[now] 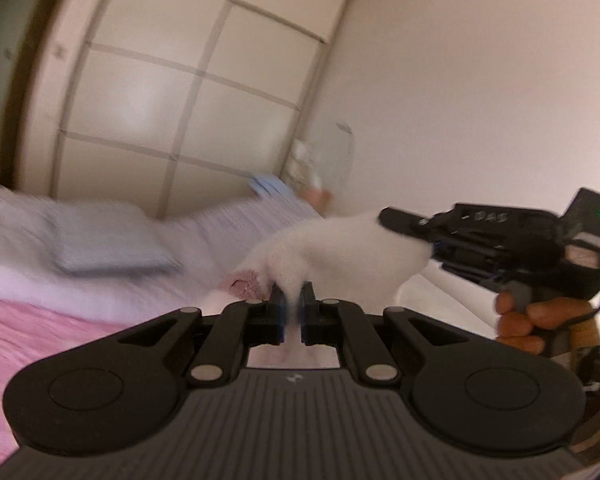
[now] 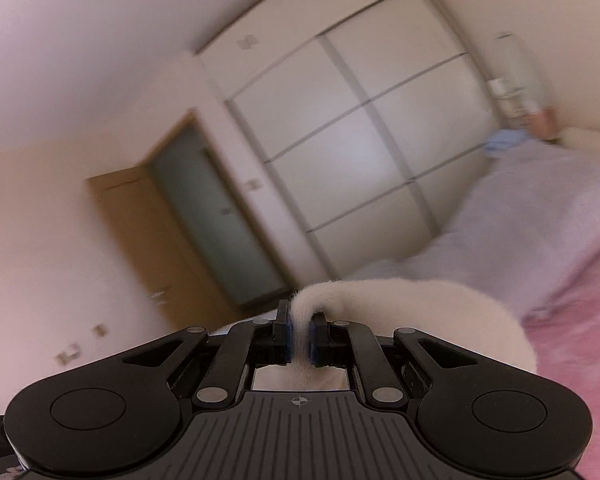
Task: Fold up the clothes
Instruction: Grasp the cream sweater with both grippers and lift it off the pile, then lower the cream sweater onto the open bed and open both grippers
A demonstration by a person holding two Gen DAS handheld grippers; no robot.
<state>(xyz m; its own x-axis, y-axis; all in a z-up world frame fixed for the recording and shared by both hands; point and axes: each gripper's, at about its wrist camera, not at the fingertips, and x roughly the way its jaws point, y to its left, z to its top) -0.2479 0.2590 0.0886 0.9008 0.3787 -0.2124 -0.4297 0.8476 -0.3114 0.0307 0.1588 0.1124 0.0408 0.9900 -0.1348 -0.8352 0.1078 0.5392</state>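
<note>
Two grippers are in play: the left gripper pinches one edge of a single white fleecy garment, and the right gripper is clamped on another edge of it, so the garment hangs stretched between them above the bed. One hand shows, gripping the right tool's handle. On the bed lie one folded grey cloth and one blue folded item, with one wardrobe behind.

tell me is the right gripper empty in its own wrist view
No, the right gripper is shut on a fold of the white garment, which bulges up between its blue pads.
</note>
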